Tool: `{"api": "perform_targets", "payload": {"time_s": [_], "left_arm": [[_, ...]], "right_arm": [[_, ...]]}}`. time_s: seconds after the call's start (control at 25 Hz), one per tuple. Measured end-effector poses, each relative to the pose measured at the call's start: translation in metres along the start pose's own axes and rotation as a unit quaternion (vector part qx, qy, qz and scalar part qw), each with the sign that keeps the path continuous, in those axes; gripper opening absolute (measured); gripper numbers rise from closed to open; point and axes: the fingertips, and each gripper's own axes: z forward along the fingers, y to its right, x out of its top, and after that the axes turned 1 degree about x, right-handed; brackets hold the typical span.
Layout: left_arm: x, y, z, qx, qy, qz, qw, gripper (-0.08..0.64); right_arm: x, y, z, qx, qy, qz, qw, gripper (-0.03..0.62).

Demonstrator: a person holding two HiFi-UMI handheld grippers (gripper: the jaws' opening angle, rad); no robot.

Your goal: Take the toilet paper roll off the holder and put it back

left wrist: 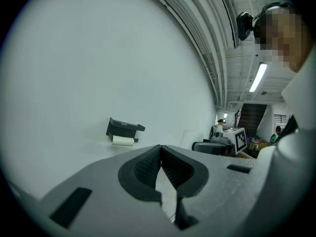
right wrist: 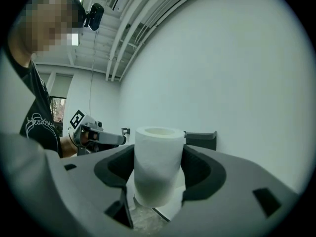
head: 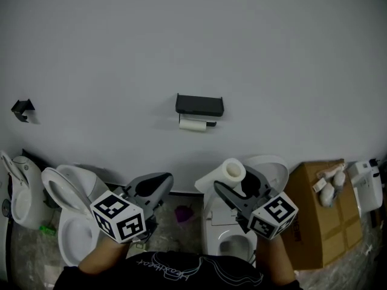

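Facing a white wall (head: 193, 41). Toilets stand along its bottom edge, with the left toilet (head: 72, 219) and the centre toilet (head: 233, 243). A box (head: 320, 222) sits at the right.

Left gripper (head: 163, 183) (left wrist: 161, 149) is level, seen over the left toilet. Its jaws are closed tip to tip with nothing between them.

Right gripper (head: 237, 179) (right wrist: 158, 157) has its jaws partway apart, clamped on the roll (head: 231, 172) (right wrist: 157, 167), pads pressing its sides. The roll stands upright, core hole up, seen above the centre toilet and well apart from the holder (head: 199, 104).

The holder is black, mid-wall, with a thinner second roll (head: 192, 125) hanging under its left part.
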Motion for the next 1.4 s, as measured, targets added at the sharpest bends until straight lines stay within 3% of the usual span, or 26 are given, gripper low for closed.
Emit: {"api": "perform_targets", "payload": {"time_s": [0.68,1.4], "left_arm": [[0.001,-0.009,0.003,-0.001,-0.001,0.005,1.0,0.005],[0.022,-0.081,0.036,-0.025,-0.007,0.001,0.9997,0.005]], "right_arm": [[-0.001,0.008,0.005,-0.015,-0.004,-0.01,1.0,0.288],[0.06,0.065,0.069,-0.072,0.01,-0.071,0.995,0.288]]}}
